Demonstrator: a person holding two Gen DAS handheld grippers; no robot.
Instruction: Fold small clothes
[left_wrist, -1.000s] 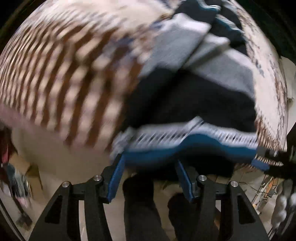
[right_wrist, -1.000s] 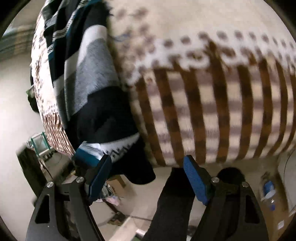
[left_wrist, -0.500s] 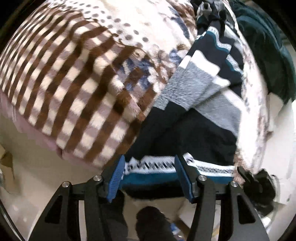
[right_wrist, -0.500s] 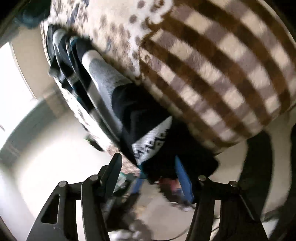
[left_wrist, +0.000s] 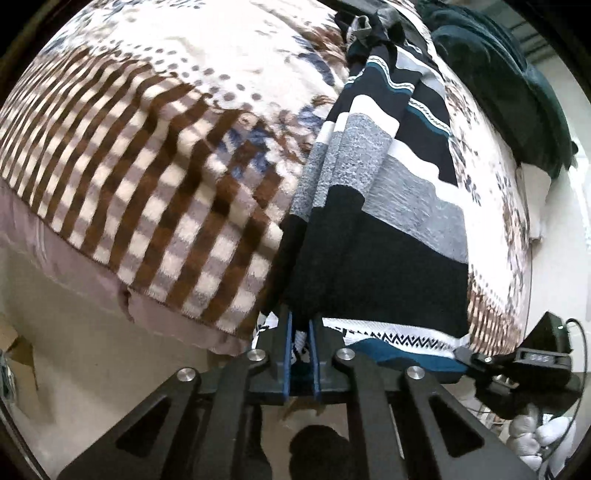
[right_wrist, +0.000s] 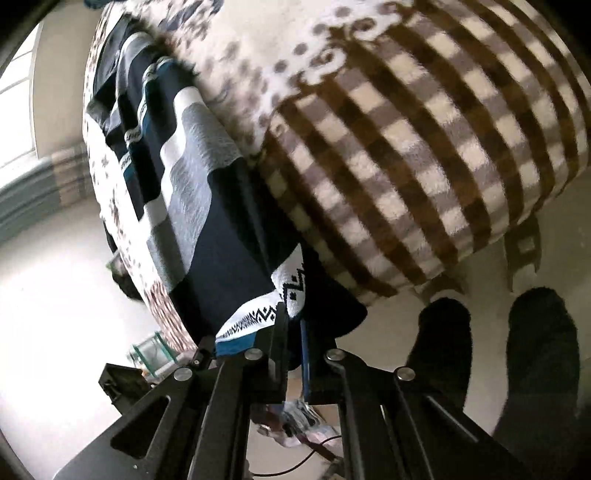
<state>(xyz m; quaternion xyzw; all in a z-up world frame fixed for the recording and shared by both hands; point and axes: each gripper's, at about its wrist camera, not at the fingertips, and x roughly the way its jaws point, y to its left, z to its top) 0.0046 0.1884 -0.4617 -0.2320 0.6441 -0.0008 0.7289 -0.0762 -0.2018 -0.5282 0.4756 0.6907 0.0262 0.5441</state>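
A small knit sweater (left_wrist: 384, 206) with black, grey, white and teal stripes lies lengthwise on a patterned blanket (left_wrist: 147, 147), its patterned hem hanging over the bed's near edge. My left gripper (left_wrist: 300, 325) is shut on the hem's left corner. In the right wrist view the same sweater (right_wrist: 192, 177) runs up and left, and my right gripper (right_wrist: 293, 317) is shut on the other hem corner (right_wrist: 291, 288). The other gripper shows at the right edge of the left wrist view (left_wrist: 517, 365).
The blanket (right_wrist: 406, 129) has brown checks near the edge and a floral middle. A dark teal cover (left_wrist: 509, 96) lies at the far end of the bed. The person's dark slippers (right_wrist: 491, 350) stand on the pale floor below.
Both grippers went from open around the hem to shut on it. The views steadied and the sweater now lies stretched along the bed.
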